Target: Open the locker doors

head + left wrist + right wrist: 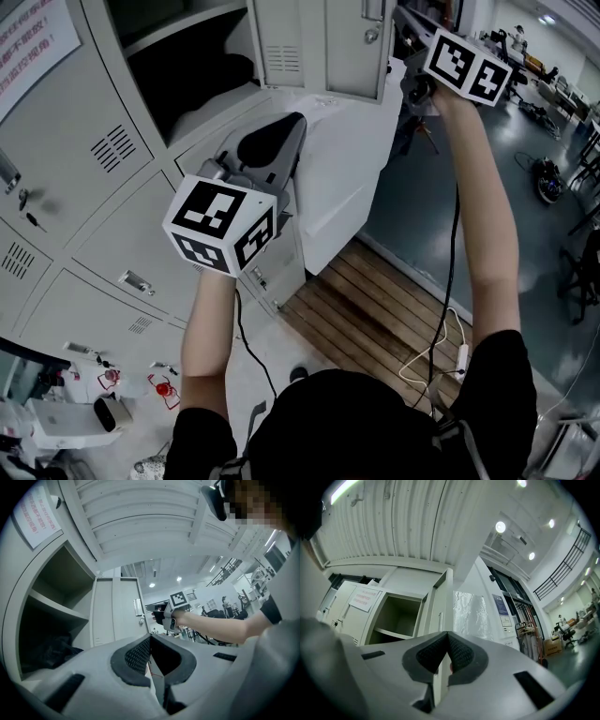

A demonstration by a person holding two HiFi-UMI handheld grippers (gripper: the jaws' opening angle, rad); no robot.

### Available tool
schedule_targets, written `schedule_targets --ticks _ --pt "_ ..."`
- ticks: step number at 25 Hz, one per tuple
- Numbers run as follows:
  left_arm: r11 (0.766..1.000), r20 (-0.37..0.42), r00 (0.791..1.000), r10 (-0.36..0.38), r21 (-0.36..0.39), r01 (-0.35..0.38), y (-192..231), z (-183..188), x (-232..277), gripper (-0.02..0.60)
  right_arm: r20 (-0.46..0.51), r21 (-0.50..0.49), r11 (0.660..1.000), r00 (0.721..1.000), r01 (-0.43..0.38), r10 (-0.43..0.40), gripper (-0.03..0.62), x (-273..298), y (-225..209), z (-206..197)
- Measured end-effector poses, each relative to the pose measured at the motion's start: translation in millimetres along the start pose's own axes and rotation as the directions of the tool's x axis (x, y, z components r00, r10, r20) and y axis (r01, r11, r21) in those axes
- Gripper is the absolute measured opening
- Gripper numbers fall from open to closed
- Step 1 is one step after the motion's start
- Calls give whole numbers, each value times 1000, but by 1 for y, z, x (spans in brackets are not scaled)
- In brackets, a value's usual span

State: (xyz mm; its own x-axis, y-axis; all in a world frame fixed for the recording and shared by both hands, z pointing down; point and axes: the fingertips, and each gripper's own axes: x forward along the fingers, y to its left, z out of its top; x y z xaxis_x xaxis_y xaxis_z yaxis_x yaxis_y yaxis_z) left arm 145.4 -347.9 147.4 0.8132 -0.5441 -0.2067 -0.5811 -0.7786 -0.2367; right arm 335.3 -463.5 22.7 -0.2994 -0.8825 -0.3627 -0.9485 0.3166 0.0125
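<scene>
The left gripper [150, 641] was clenched on the free edge of a lower locker door [284, 251], which stood swung out from the grey lockers [84, 197]. The right gripper [448, 644], held higher and well apart from the left, was clamped on the thin edge of the upper locker door [323, 42], also swung open. Behind that door the compartment [183, 70] lay exposed, with a shelf and something dark inside. Wooden boards [375, 314] lay on the floor below.
</scene>
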Motion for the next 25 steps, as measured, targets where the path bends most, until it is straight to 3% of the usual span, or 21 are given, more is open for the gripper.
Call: schedule_targets --ticks 9,25 --pt "1000 8 1000 9 -8 -9 -17 6 -1 15 12 -4 1000 1000 -23 23 6 -28 3 7" --pt "1000 13 1000 6 5 -7 -88 -1 6 15 -1 -30 990 991 -135 135 6 -124 38 -2"
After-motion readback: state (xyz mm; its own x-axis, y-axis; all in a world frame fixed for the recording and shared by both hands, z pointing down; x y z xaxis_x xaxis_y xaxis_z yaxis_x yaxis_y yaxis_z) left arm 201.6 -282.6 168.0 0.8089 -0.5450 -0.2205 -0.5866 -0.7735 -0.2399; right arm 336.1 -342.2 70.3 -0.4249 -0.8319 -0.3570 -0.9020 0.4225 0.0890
